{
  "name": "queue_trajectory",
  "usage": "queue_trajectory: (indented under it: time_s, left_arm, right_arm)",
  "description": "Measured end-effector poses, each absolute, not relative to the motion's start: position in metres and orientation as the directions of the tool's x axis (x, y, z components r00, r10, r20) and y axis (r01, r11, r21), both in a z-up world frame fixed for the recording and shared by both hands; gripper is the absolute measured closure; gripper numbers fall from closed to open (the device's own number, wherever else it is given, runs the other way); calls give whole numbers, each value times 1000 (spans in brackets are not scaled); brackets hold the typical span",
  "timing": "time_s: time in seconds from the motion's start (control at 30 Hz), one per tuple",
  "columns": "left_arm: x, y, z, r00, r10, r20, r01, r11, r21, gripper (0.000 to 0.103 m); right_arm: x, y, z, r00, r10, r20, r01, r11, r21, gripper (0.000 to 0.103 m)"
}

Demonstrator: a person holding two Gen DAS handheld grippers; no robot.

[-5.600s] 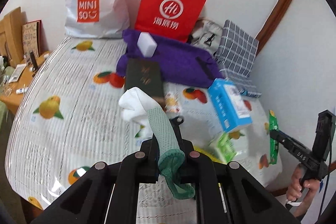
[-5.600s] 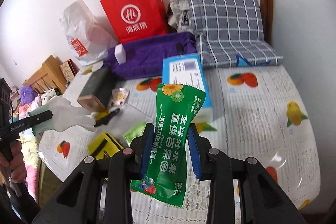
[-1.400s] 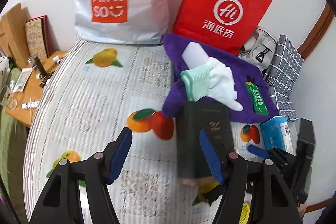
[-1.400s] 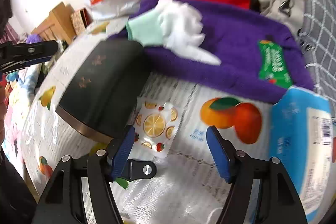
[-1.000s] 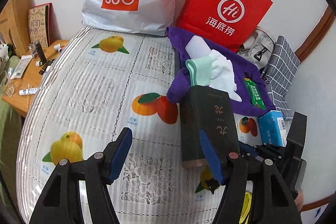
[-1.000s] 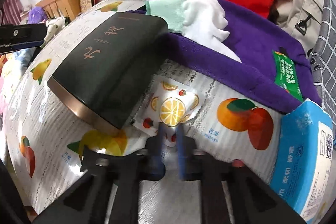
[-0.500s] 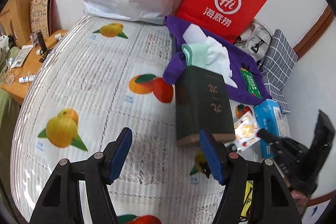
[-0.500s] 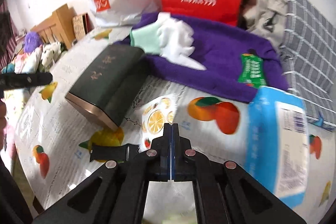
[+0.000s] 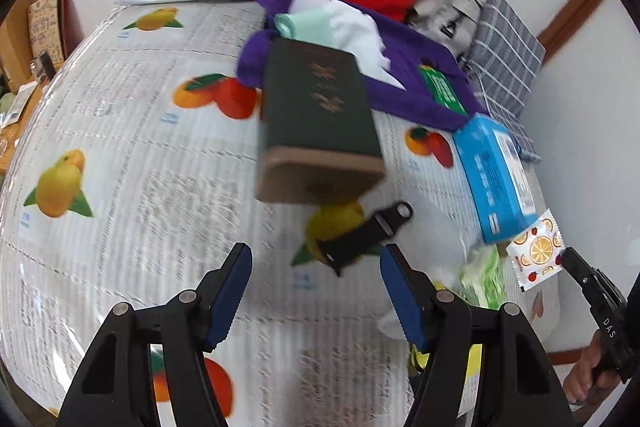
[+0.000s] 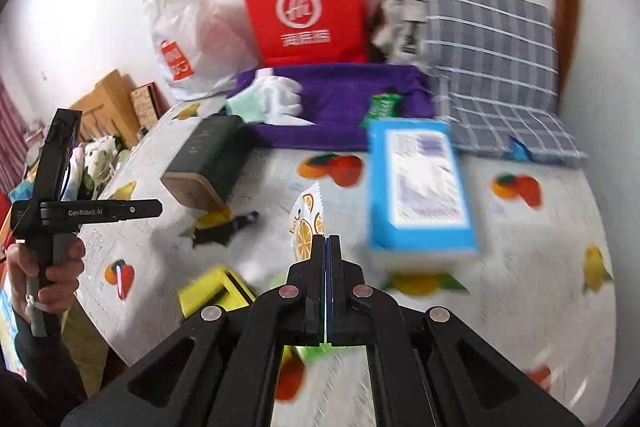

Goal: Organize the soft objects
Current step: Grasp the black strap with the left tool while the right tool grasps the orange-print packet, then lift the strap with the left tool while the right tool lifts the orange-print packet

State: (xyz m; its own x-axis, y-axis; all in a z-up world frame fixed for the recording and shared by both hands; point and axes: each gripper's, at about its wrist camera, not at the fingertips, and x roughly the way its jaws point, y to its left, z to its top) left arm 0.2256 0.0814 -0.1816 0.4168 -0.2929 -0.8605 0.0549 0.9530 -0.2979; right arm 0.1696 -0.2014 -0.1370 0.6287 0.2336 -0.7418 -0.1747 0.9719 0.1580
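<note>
— Where did you have the fruit-print sachet (image 10: 306, 223)?

— Your right tongs (image 10: 327, 247) were clamped on its lower edge, holding it upright above the bed's (image 9: 120, 131) near right part, its long axis running up from the tips.

— And the goal?

— Probably the purple cloth (image 10: 352, 87) at the bed's far edge, straight ahead of the right tongs, where the white glove (image 10: 276, 99) and green packet (image 10: 382, 109) lay. The blue box (image 10: 420, 187) stood just right of that line, the dark box (image 10: 208, 159) left; open room between.

— The left tongs (image 9: 316, 291)?

— Wide open, empty, over the near edge; farther off.
</note>
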Motion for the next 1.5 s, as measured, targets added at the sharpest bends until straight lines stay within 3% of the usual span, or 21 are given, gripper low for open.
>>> queue_trajectory:
  time_s: [0.3,0.5,0.57,0.63,0.73,0.87,1.03,1.23,1.27,1.3,1.37,1.5]
  left_arm:
    - [224,43,-198,433,-229,-872,142,973,-184,38]
    - [235,27,-208,438,-230,-869,207,966,-151,38]
    - [240,23,-210,443,-228,-867,221,965,-141,38]
    - [243,20,-212,450,-229,-863,235,963,-133,39]
    - [248,16,-220,410,-242,-879,258,956,-143,39]
    - [241,19,-219,398,-250,-883,270,952,-147,51]
    - [236,31,-216,366,-319,-874,277,934,-225,51]
    - [245,16,-219,396,-216,-892,328,941,-82,52]
    - [245,11,-221,395,-200,-897,346,936,-56,53]
    - [242,7,-221,405,-181,-896,359,933,-27,66]
    - [236,2,-220,414,-161,-896,391,920,15,79]
    - [229,11,-218,392,-178,-903,386,922,-14,82]
  right_arm:
    - [153,-268,-194,566,110,-817,-1,991,133,103]
    - [154,-281,-221,533,103,-840,6,992,125,96]
    - [154,-283,-224,527,110,-843,0,992,130,66]
    - [154,-284,-224,535,121,-836,6,989,147,49]
    - [152,-280,-224,555,154,-817,-21,985,171,35]
    - [157,-263,-228,551,148,-822,-68,989,133,33]
    - [164,-249,-238,550,101,-829,-84,994,65,27]
    - [166,-244,-242,557,72,-827,-95,995,23,27]
    - [165,-245,-242,560,73,-825,-95,995,23,29]
    - [165,-245,-242,563,70,-823,-96,995,19,30]
    - [162,-247,-242,574,65,-817,-91,996,16,35]
    - [161,-253,-240,586,61,-808,-69,997,26,51]
